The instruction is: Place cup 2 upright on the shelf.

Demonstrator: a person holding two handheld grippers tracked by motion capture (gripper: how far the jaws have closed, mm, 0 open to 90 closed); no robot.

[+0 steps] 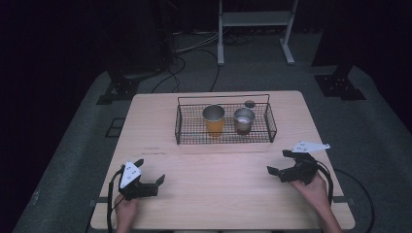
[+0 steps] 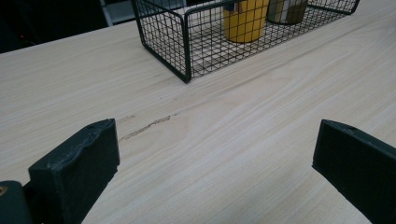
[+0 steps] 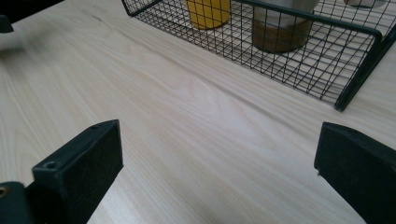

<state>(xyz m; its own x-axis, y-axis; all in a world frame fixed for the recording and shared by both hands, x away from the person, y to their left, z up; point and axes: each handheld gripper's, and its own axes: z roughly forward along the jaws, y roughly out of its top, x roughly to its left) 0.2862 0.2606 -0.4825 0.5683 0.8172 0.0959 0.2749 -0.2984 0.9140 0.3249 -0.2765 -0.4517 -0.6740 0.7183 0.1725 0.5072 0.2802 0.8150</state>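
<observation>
We hold the left gripper (image 1: 149, 178) and the right gripper (image 1: 279, 162) low over the pale wooden desk (image 1: 218, 194), jaws of both released and empty. Well ahead stands the black wire basket (image 1: 180, 127), holding a yellow metal cup (image 1: 214, 120) beside a brown metal cup (image 1: 243, 120).

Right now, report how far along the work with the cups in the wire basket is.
Done: nothing visibly; the yellow cup and the brown cup stand upright inside the wire basket. In hand: nothing; the left tongs and right tongs are both open and rest on the table's near side, apart from the basket. Left: probably the whole job, starting with a reach to a cup.
</observation>
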